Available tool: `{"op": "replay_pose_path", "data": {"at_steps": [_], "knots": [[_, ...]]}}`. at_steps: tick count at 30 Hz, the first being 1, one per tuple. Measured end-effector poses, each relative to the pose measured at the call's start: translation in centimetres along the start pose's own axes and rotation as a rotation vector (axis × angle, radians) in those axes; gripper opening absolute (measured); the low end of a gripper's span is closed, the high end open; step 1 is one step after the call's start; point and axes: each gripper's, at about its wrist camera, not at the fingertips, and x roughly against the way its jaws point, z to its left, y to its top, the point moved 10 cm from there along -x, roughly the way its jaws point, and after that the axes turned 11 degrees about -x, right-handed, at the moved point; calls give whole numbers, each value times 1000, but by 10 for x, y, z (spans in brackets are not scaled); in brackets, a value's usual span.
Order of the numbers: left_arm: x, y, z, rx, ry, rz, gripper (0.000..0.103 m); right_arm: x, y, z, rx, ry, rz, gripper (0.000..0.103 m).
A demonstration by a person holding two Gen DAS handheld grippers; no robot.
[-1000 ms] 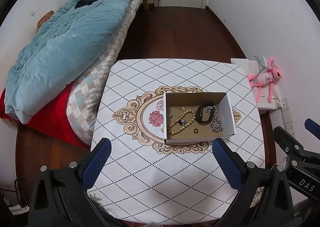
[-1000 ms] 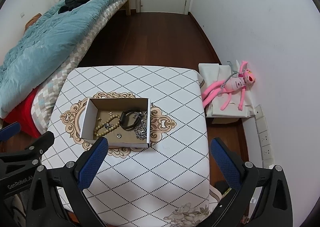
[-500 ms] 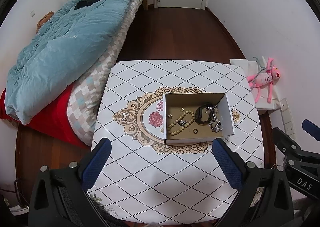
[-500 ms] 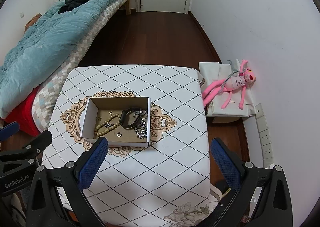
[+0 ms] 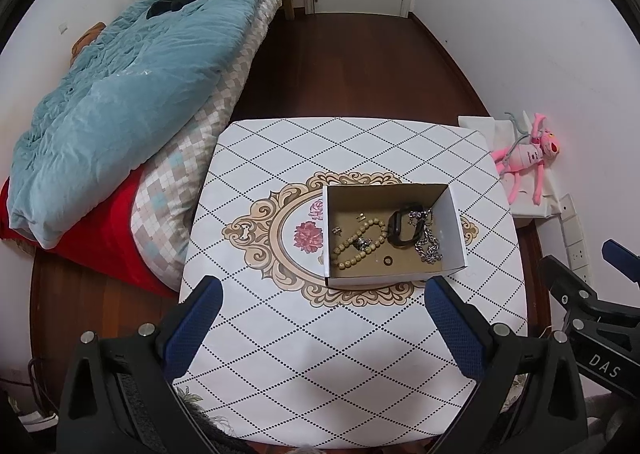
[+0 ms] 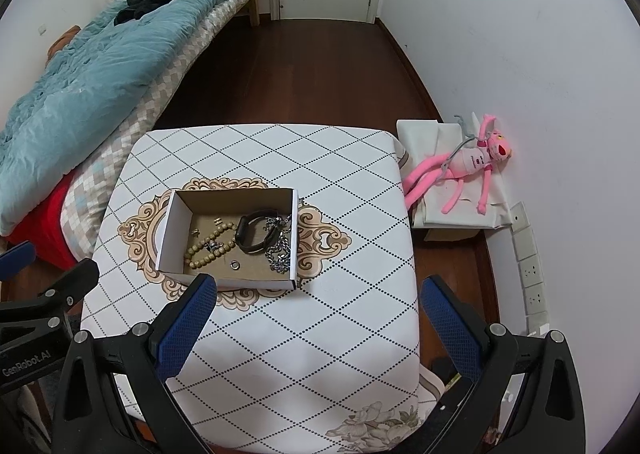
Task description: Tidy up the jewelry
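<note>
A small white cardboard box sits near the middle of the table. Inside lie a beige bead bracelet, a black band, a silver chain, a small ring and small earrings. My left gripper is open and empty, held well above the table's near side. My right gripper is open and empty too, above the near right part of the table.
The table has a white diamond-patterned cloth. A bed with a blue quilt stands at the left. A pink plush toy lies on a low white stand at the right wall. Dark wooden floor lies beyond.
Both grippers have drifted slightly, so the box sits a little differently in view. Both stay open and empty; the jewelry has not moved.
</note>
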Motion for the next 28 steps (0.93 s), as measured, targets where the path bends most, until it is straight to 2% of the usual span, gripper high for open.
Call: {"op": "replay_pose_path", "data": {"at_steps": [28], "knots": [[-5,-2,2,5,-1,2,103,-1,0,-1,0,-1,1,103]]}}
